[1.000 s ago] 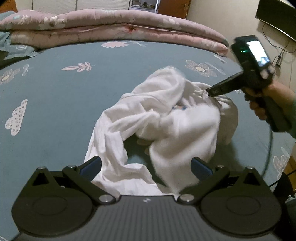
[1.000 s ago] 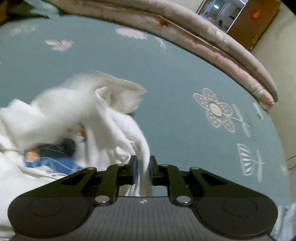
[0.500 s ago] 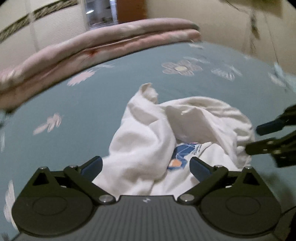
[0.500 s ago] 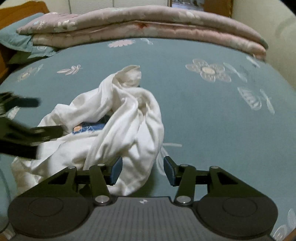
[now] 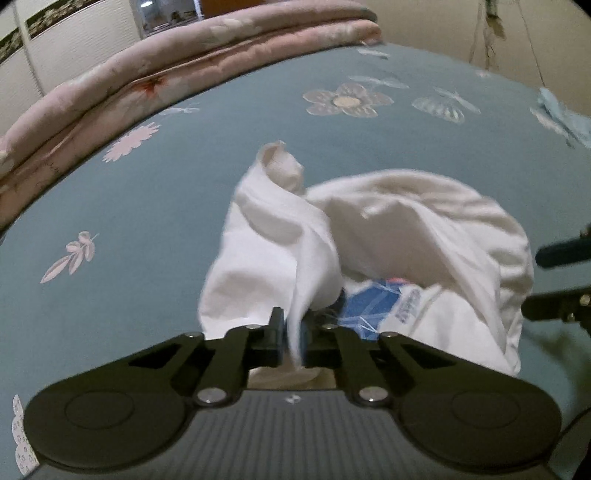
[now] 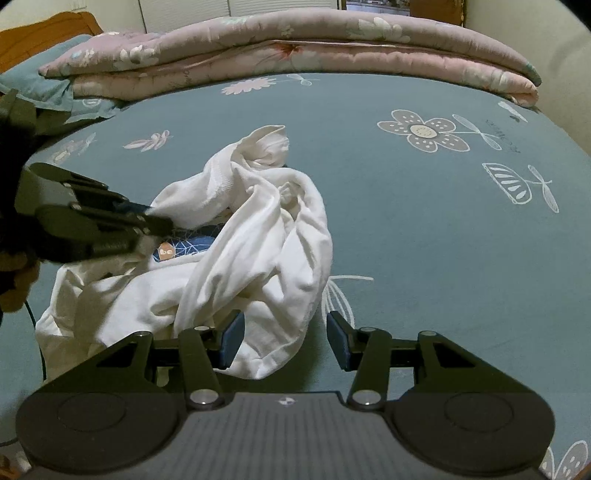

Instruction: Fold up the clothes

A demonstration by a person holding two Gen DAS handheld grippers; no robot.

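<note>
White T-shirt (image 5: pixel 369 236) lies crumpled in a heap on the bed (image 5: pixel 147 206), roughly mid-sheet, well clear of the far edge. Teal sheet with flower and leaf prints. Blue printed patch (image 5: pixel 369 306) with an orange spot shows in a gap between the folds; some lettering beside it, too small to read. One bunched end of the shirt sticks up toward the far edge.

Left gripper (image 5: pixel 293 338): jaws have just closed, now clenched on a thin fold of the shirt, cloth pinched between the blue pads. In the right wrist view the same gripper (image 6: pixel 162 223) comes in from the left side, tips at the shirt's left part next to the blue print, a hand (image 6: pixel 14 280) partly visible behind it.

Right gripper (image 6: pixel 286 341): jaws apart, nothing pressed between them. Near edge of the shirt lies just in front of the left pad, whether it touches I cannot tell; right pad is over bare sheet. In the left wrist view its two fingers (image 5: pixel 561 251) show at the right edge, parted, just beside the shirt's right side.

Folded pink floral quilt (image 6: pixel 295 55) is stacked along the far edge of the bed. Teal pillow (image 6: pixel 55 88) at the far left corner, wooden headboard (image 6: pixel 48 33) behind it.
</note>
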